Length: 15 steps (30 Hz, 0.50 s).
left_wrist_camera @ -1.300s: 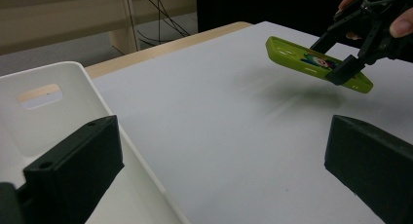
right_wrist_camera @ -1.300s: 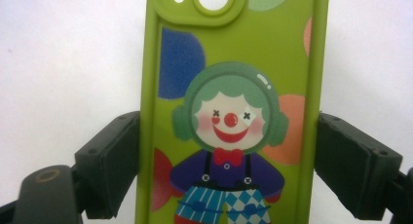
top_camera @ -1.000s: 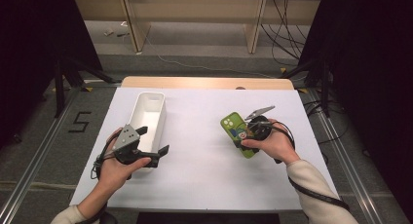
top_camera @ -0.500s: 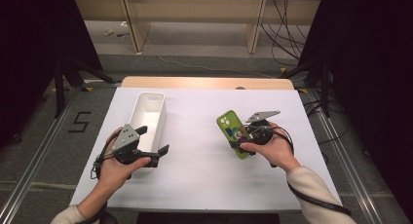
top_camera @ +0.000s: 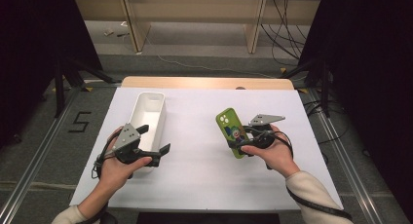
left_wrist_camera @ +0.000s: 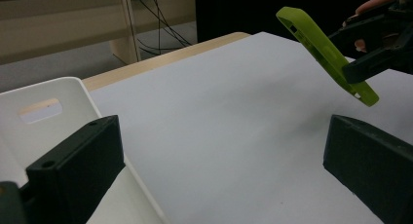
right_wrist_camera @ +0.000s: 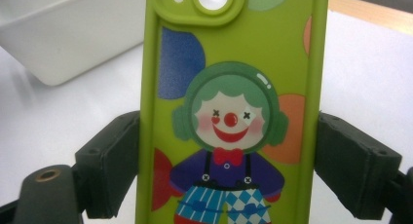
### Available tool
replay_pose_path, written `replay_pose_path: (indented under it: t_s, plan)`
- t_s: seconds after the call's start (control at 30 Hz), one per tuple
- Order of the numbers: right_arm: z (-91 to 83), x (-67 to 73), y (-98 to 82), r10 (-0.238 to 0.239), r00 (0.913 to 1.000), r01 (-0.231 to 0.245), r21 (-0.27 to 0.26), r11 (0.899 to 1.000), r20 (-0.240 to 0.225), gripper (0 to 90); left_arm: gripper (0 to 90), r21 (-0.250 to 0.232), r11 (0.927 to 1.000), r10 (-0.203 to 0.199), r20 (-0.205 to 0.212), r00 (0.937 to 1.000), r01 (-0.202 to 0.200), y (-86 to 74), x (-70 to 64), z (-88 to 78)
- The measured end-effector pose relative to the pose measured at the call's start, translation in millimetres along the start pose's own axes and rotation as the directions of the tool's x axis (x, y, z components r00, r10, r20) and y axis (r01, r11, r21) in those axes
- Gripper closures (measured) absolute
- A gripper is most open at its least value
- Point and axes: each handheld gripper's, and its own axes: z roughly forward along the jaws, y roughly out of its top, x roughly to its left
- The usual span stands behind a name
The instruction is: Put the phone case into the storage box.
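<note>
At the right of centre in the high view, the right claw (top_camera: 239,145) grips the green phone case (top_camera: 231,131) by its 2 long edges, lifted off the table (top_camera: 195,170). The left claw (top_camera: 153,145) hovers wide open and empty beside the white bin (top_camera: 148,114). Likely next: carry the case leftward to that bin.

Phone case (right_wrist_camera: 229,112) bottom cut off by frame edge.

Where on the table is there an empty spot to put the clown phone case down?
The widest bare patch lies between the white bin and the phone case held in the right gripper. More room runs along the near edge of the table, between the two hands. It is crowded at the left gripper, right beside the bin.
</note>
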Motion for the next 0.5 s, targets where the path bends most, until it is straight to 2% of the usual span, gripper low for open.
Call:
replay_pose_path:
  t_s: [0.23,0.5]
  plan:
    - [-0.6,6.3,-1.7,-0.009,1.0000,0.008,-0.056,0.998,-0.005,16.8,1.7,-0.021,0.9998,-0.001,0.016,0.9999,0.001,9.9,-6.5,5.1]
    - [-1.1,11.0,-2.9,-0.009,1.0000,0.009,-0.091,0.996,-0.001,16.8,3.6,-0.026,0.9997,-0.003,0.074,0.9973,0.005,22.6,-20.7,21.8]
